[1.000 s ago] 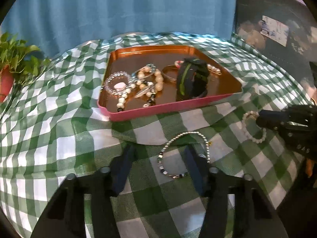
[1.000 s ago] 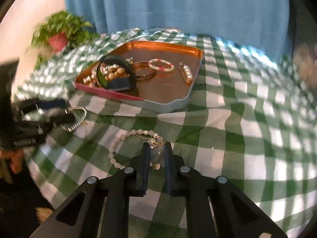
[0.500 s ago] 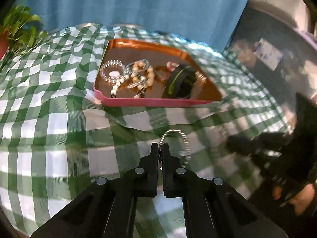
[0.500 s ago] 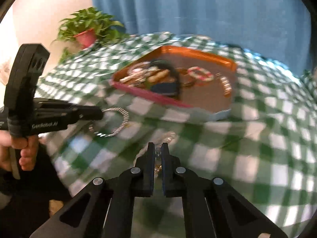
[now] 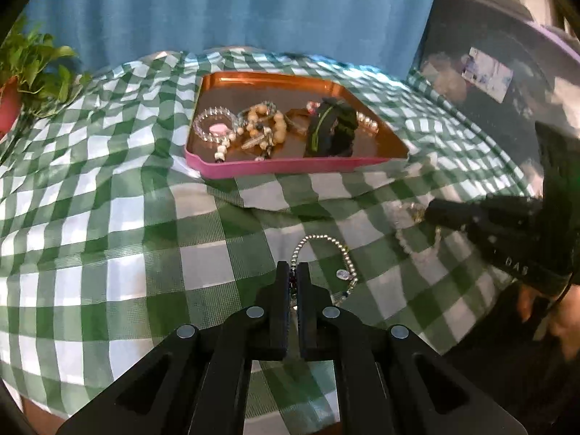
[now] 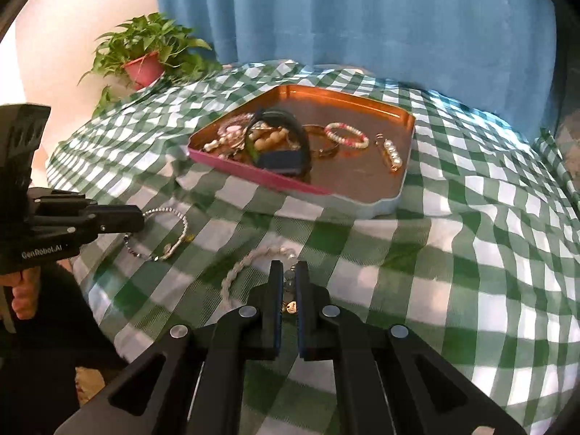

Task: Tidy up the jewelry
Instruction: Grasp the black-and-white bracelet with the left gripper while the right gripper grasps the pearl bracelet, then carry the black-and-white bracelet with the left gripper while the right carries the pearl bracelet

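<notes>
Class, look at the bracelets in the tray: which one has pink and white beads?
The small beaded ring lying flat near the middle of the tray, right of the black watch. The others are tan beads, clear crystal or plain brown.

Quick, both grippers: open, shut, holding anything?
Left gripper: shut on the silver bead bracelet.
Right gripper: shut on the pale bead bracelet.

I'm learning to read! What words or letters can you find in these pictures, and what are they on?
"GenRobot.AI": on the side of the left gripper, seen from the right camera.
"DAS": on the side of the right gripper, seen from the left camera.
White label in the dark background: too blurred to read.
</notes>
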A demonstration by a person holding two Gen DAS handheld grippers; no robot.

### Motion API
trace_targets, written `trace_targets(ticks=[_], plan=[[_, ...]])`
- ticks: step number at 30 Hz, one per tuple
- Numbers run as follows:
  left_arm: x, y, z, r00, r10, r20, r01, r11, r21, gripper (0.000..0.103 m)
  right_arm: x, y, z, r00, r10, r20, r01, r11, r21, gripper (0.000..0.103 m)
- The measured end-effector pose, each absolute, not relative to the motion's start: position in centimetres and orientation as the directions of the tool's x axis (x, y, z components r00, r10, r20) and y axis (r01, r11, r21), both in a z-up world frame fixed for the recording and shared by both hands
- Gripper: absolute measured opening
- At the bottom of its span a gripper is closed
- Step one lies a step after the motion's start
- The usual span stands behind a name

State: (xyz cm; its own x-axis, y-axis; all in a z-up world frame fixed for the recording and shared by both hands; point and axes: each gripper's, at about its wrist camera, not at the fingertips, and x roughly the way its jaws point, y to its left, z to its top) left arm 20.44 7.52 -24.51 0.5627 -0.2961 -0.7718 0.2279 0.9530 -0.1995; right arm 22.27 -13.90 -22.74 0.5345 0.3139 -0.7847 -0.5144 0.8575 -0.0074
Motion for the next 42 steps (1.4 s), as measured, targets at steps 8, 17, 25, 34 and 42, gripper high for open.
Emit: trace_targets(ticks=[8,17,25,34,42], plan=[[21.1,7.7,-24.9,0.550,-0.287,-0.784,0.244,0.953,-0.178,0.006,22.9,-13.2,-24.1,0.529,0.275,-0.803,-0.536,0.842,-0.065,0.011],[21.8,7.6,-22.7,0.564,-0.297,-0.771,0.251,0.951,-0.182,0.003,22.6,-12.8,-22.7,0.550,0.299,-0.780,-0.552,0.830,-0.072,0.005],[19.7,6.1,-14.6,0.686,-0.280,-0.671,0.226,0.959,-0.169,0.004,20.7,-13.9,-17.6,0.601,0.381,-0.703,-0.497,0.867,0.046,0.005],[15.1,4.2,-7.3,0.786,-0.224,-0.576,0.188,0.974,-0.123,0.004,16.9,-14.0,-11.3,0.662,0.396,-0.636,-0.448,0.890,0.088,0.005],[12.4,3.9,-4.4,0.819,-0.221,-0.530,0.191,0.975,-0.112,0.004,14.1,-12.7,-5.8,0.718,0.408,-0.564,-0.466,0.884,0.046,0.005]])
